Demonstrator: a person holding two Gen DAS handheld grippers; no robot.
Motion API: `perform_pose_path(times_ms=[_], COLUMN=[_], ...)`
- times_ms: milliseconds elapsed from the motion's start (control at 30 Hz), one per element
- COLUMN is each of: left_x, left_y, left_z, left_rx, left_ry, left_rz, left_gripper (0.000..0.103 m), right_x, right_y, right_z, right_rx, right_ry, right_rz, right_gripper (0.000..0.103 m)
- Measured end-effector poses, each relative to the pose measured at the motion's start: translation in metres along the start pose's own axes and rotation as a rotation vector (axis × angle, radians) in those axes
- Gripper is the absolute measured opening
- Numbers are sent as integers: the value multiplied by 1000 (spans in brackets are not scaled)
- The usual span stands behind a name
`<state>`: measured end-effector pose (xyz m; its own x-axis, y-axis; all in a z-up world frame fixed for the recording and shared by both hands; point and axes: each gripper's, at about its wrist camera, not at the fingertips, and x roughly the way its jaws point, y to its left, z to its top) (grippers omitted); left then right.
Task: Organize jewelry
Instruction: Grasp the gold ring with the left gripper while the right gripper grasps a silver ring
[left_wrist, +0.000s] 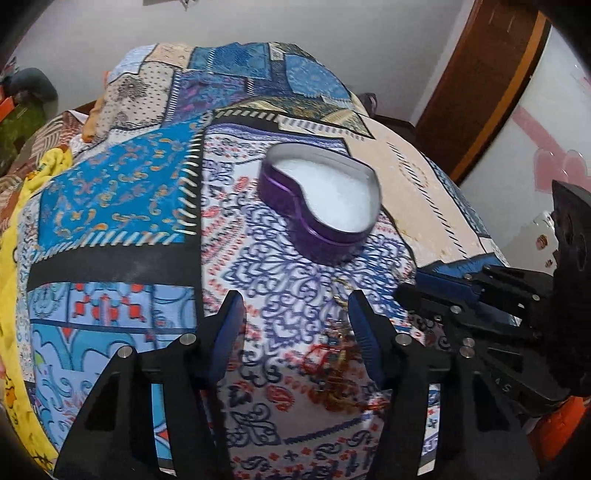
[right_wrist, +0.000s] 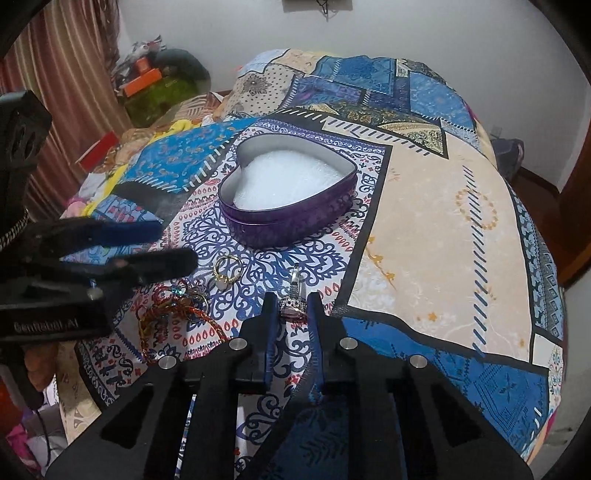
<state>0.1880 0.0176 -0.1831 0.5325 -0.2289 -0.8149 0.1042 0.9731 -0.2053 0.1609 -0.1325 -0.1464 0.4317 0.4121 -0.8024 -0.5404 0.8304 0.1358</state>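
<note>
A purple heart-shaped tin (left_wrist: 325, 206) with white padding stands open on the patterned bedspread; it also shows in the right wrist view (right_wrist: 291, 188). My right gripper (right_wrist: 291, 306) is shut on a silver ring with a pale stone (right_wrist: 293, 304), low over the spread in front of the tin. My left gripper (left_wrist: 295, 306) is open above a heap of red thread bracelets and gold pieces (left_wrist: 336, 365). In the right wrist view the heap (right_wrist: 177, 306) and a gold ring (right_wrist: 227, 271) lie left of my right gripper, under the left gripper (right_wrist: 173, 243).
The patchwork bedspread (right_wrist: 443, 221) covers the whole bed. A yellow cloth (left_wrist: 22, 206) lies at the left edge. A wooden door frame (left_wrist: 491, 85) stands at the right; clutter and a curtain (right_wrist: 66, 81) are on the far left.
</note>
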Motion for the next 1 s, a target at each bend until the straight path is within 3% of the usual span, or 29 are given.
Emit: perform_pose_path(times_ms=[200, 367, 433, 533, 800, 1000], left_x=[9, 13, 14, 15, 22, 14], left_y=[-16, -25, -25, -26, -33, -36], left_z=[2, 1, 1, 1, -1, -3], left_rx=[31, 71, 75, 82, 123, 123], left_ry=[26, 11, 8, 13, 34, 23], left_rz=[-26, 8, 10, -5, -4, 8], left_gripper=[58, 47, 36, 29, 17, 17], right_x=[-7, -9, -8, -10, -17, -28], right_y=[-4, -9, -11, -14, -15, -12], right_z=[0, 0, -1, 0, -1, 2], right_rx=[20, 39, 49, 69, 78, 75], right_ry=[-30, -44, -43, -54, -66, -90], right_rz=[-8, 3, 7, 13, 12, 4], right_gripper=[14, 14, 14, 14, 14, 14])
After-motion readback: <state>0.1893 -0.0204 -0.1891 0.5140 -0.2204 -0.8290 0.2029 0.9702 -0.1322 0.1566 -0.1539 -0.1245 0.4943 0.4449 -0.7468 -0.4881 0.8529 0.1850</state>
